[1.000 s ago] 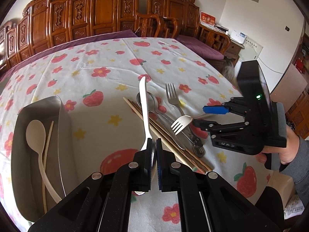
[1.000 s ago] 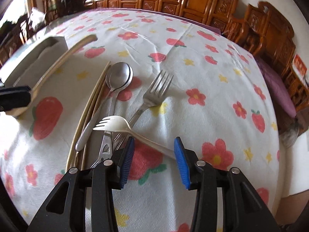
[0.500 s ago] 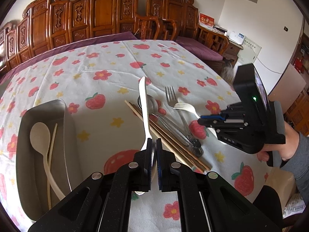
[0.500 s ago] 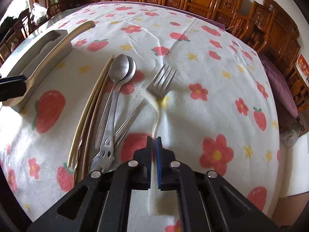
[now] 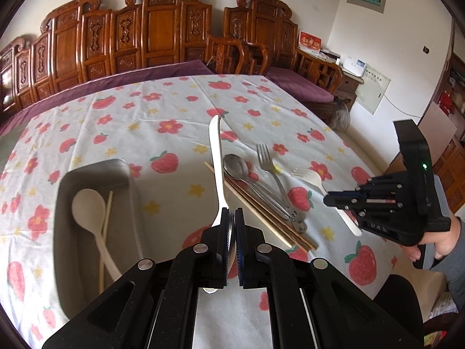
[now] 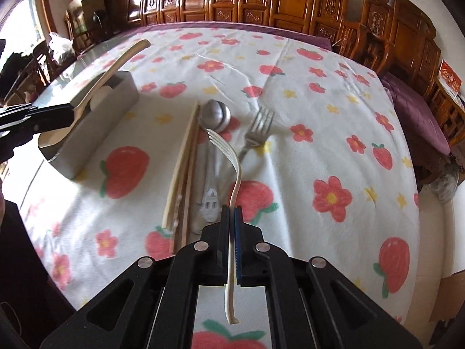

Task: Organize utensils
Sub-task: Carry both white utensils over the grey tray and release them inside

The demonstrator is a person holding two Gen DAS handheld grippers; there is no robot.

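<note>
My left gripper [image 5: 231, 213] is shut on a cream plastic spoon [image 5: 215, 160], held above the table with its handle pointing away. My right gripper [image 6: 231, 210] is shut on a cream plastic fork [image 6: 232, 160], lifted off the table, tines forward; it also shows in the left wrist view [image 5: 312, 179]. A grey metal tray [image 5: 96, 171] lies to the left and holds a cream spoon [image 5: 90, 212] and a chopstick [image 5: 105, 232]. On the cloth lie metal spoons [image 5: 237, 167], a metal fork [image 5: 267, 160] and wooden chopsticks [image 5: 261, 218].
The table wears a white cloth with strawberries and flowers [image 5: 162, 122]. Carved wooden chairs [image 5: 162, 32] stand along the far side. The table edge [image 5: 386, 247] runs close on the right, by the person's hand [image 5: 436, 241].
My right gripper closed on the cream fork's handle and lifted it off the pile. My left gripper kept its hold on the spoon and rose and drew back a little.
</note>
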